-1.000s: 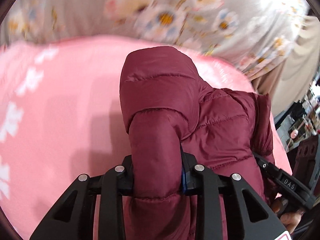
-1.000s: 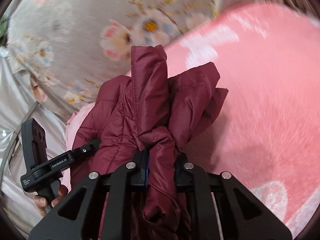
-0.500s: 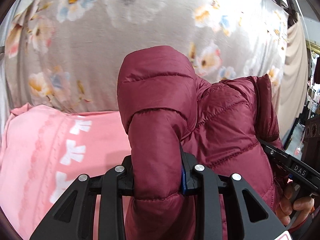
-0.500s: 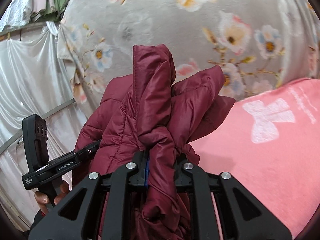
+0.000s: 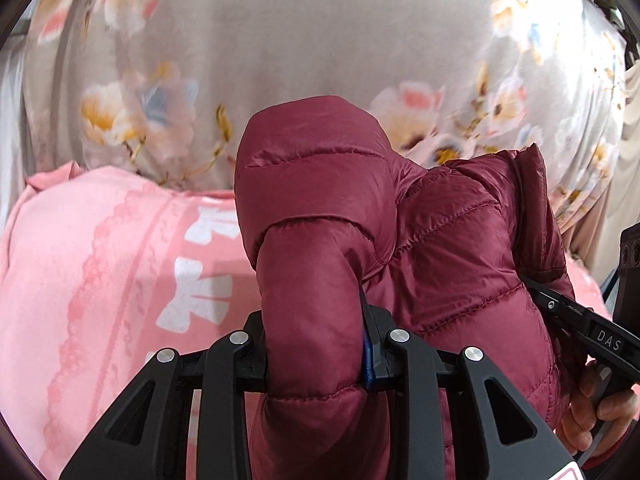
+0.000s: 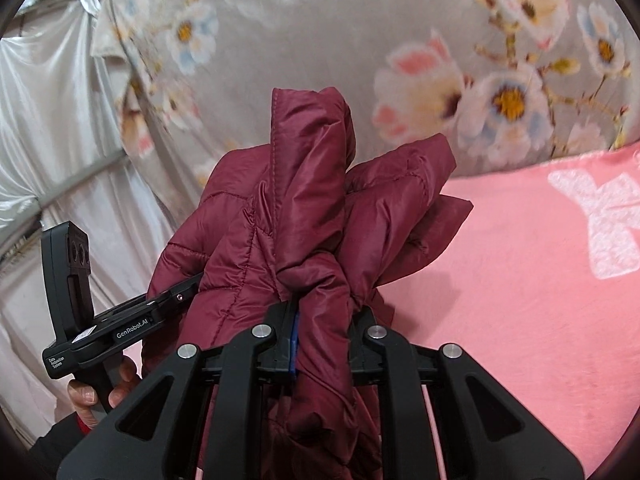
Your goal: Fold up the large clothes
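Note:
A dark red quilted puffer jacket (image 5: 440, 248) hangs bunched between both grippers, held up above the pink blanket (image 5: 92, 264). My left gripper (image 5: 316, 352) is shut on a thick padded fold of it. In the right wrist view the same jacket (image 6: 280, 216) rises in crumpled folds, and my right gripper (image 6: 324, 336) is shut on a narrower bunch of its fabric. The right gripper's body (image 5: 588, 328) shows at the right edge of the left wrist view, with a hand under it. The left gripper's body (image 6: 100, 320) shows at the left of the right wrist view.
The pink blanket (image 6: 540, 280) with white bow shapes covers the surface below. A grey floral cloth (image 5: 320, 40) hangs behind it. A white shiny curtain (image 6: 52, 120) and a metal rail are off to the left in the right wrist view.
Both grippers swung sideways with the jacket still gripped. The views rose from the pink blanket toward the floral cloth, which now fills most of the background. The grips look unchanged.

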The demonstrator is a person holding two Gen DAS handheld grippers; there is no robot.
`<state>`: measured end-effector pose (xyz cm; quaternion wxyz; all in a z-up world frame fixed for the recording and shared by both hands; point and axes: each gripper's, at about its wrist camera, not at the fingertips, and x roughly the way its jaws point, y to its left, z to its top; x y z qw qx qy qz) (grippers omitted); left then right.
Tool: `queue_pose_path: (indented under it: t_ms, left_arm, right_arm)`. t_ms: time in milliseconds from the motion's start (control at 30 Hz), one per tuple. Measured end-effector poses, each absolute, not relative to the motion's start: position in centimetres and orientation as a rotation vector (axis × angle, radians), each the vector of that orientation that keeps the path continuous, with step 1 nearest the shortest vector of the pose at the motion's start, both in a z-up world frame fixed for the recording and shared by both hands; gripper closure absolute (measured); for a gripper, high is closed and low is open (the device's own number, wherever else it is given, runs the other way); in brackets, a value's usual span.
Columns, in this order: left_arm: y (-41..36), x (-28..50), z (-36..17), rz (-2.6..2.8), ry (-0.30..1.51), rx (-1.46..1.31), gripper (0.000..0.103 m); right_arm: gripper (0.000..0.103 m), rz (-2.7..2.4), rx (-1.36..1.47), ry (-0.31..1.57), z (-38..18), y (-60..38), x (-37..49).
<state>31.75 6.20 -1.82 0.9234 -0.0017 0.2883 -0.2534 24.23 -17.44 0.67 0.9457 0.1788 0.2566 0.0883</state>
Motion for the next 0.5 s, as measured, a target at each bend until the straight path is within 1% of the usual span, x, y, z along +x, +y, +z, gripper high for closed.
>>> queue_pose_path:
  t_ms: [367, 433, 467, 500]
  left_arm:
    - [6.5, 36.6, -8.6, -0.483, 0.666, 0.034, 0.074]
    - [6.9, 36.9, -9.2, -0.470, 0.671, 0.018, 0.070]
    - [7.1, 37.1, -9.4, -0.461, 0.675, 0.014, 0.068]
    - [7.3, 37.4, -9.8, -0.439, 0.686, 0.012, 0.061]
  right_arm:
    - [0.089, 0.124, 0.389, 0.639, -6.4, -17.3, 28.7]
    - [0.089, 0.111, 0.404, 0.658, -7.4, -17.4, 29.1]
    - [0.087, 0.103, 0.414, 0.674, -8.1, -17.6, 29.3]
    - [0.082, 0.096, 0.426, 0.685, -8.6, -17.7, 29.5]
